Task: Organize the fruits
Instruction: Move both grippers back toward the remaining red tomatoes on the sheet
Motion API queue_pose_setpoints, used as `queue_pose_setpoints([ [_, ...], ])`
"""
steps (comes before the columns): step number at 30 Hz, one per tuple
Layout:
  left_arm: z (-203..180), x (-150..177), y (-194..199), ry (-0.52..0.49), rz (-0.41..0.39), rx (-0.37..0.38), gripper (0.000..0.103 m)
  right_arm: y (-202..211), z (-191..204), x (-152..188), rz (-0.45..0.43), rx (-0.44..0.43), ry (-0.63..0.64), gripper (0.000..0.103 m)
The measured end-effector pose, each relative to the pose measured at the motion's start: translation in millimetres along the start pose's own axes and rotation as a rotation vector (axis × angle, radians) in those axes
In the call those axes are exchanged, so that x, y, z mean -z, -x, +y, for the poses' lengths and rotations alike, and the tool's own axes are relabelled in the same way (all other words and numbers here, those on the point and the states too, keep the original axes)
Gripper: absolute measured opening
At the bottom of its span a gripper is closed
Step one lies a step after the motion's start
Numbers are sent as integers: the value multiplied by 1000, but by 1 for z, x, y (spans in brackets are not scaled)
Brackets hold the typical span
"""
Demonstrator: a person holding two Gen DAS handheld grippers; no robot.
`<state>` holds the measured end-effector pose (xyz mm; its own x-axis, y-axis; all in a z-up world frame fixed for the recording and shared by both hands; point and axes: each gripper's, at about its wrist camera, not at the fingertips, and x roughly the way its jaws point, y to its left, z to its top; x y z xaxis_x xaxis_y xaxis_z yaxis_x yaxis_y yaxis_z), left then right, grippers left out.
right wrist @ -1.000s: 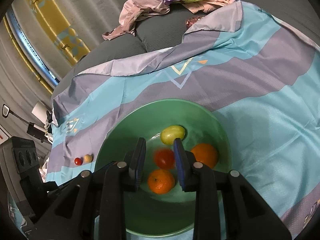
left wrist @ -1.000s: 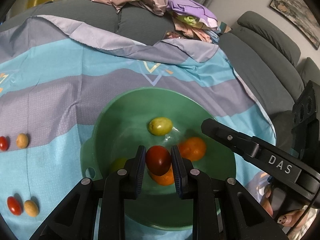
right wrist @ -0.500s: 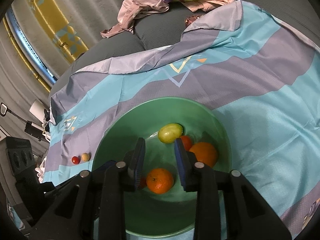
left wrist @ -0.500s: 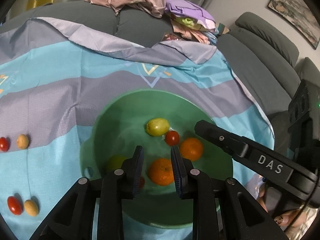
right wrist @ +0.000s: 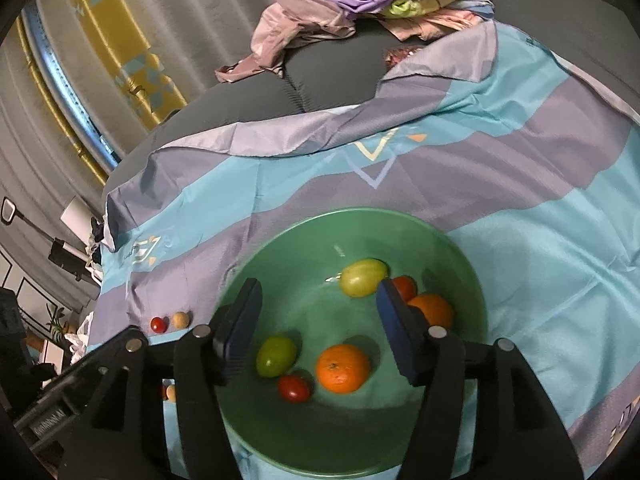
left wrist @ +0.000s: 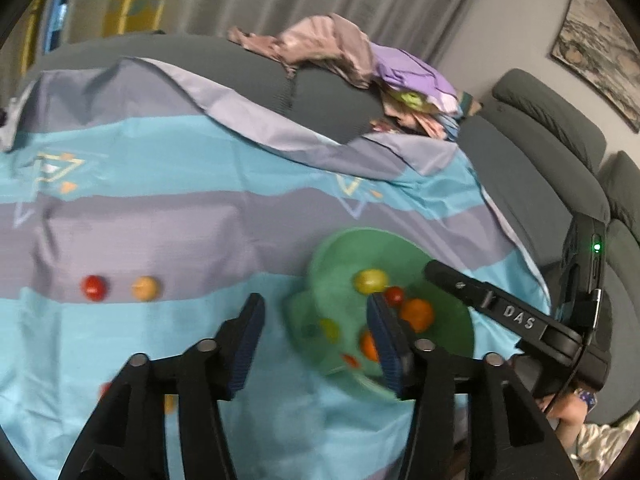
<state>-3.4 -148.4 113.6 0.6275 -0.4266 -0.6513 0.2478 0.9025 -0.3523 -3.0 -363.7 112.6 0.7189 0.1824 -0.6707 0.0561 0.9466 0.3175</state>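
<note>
A green bowl (right wrist: 460,420) sits on the blue and grey cloth and holds two oranges (right wrist: 342,368), two green fruits (right wrist: 363,277) and two red tomatoes (right wrist: 294,388). The bowl also shows in the left wrist view (left wrist: 332,260). My right gripper (right wrist: 318,330) is open and empty above the bowl. My left gripper (left wrist: 316,344) is open and empty over the bowl's left rim. A red tomato (left wrist: 93,287) and a tan fruit (left wrist: 145,288) lie on the cloth to the left. Another such pair sits half hidden behind my left gripper's left finger (left wrist: 240,344).
A pile of clothes (left wrist: 360,60) lies on the grey sofa back (left wrist: 160,56) beyond the cloth. More grey sofa cushions (left wrist: 552,148) stand at the right. The right gripper's body (left wrist: 520,320) reaches in from the right of the left wrist view.
My left gripper let go of a red tomato into the bowl, opened wide and swung left. My right gripper opened from nearly shut and stayed above the bowl.
</note>
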Motion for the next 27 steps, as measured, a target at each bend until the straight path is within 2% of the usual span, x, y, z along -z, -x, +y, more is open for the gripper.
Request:
queue_pose_setpoints([
  [4, 32, 1, 20, 33, -23, -88, 55, -2, 15, 2, -2, -1, 39, 61],
  [6, 48, 3, 27, 53, -28, -123, 55, -4, 24, 3, 4, -15, 62, 66],
  [9, 76, 10, 37, 109, -43, -178, 55, -10, 38, 8, 21, -22, 117, 67],
  [15, 112, 20, 36, 171, -24, -260, 55, -18, 62, 16, 50, -57, 171, 67],
  [21, 135, 30, 33, 188, 55, -262, 55, -29, 83, 27, 83, -64, 231, 67],
  [27, 147, 35, 25, 239, 124, -257, 55, -31, 91, 30, 86, -81, 229, 67],
])
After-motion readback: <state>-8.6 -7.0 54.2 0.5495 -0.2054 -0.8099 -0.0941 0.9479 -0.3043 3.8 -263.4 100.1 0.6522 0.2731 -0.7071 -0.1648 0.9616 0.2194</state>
